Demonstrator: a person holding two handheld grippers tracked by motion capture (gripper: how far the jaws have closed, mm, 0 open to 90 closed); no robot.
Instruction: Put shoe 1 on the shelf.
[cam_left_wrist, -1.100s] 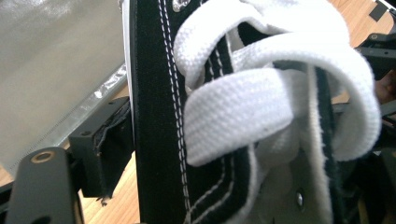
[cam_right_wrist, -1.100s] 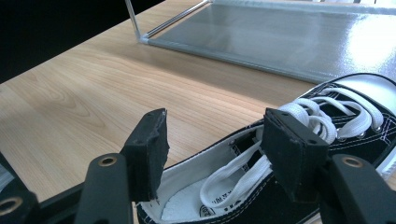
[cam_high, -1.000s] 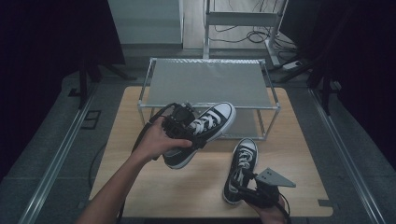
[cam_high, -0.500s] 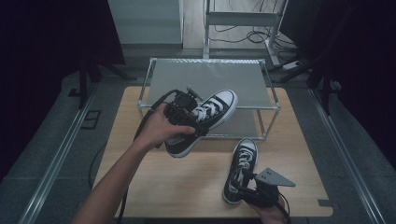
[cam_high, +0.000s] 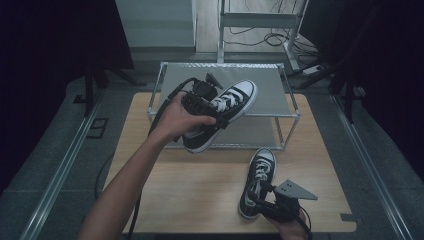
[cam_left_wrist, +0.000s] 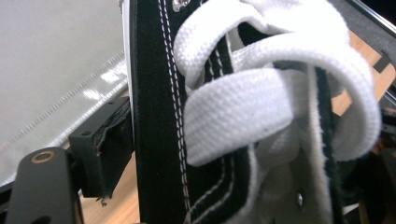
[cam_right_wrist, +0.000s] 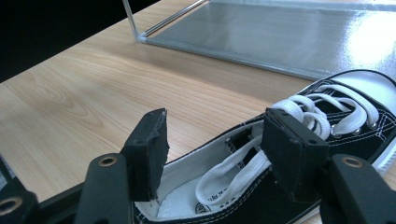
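Left tool (cam_high: 212, 107) grips the black-and-white sneaker (cam_high: 227, 112) by its side wall, jaws clamped on the canvas beside the white laces; in the left gripper view one pad presses the outer face of that wall. Since a second ago this sneaker has risen and gone toward the top of the high view: then it hung low over the table in front of the rack, now it sits centre-frame, toe tilted to the upper right over the top shelf of the wire rack (cam_high: 280, 107). Right tool (cam_high: 262, 202), at the lower right of the high view, has not moved; its jaws stand partly apart astride the heel opening of the second sneaker (cam_high: 257, 180), which lies flat on the wooden table (cam_high: 150, 165) with its toe toward the rack. I cannot tell whether those pads press on the collar. No brand mark or writing can be read on either shoe
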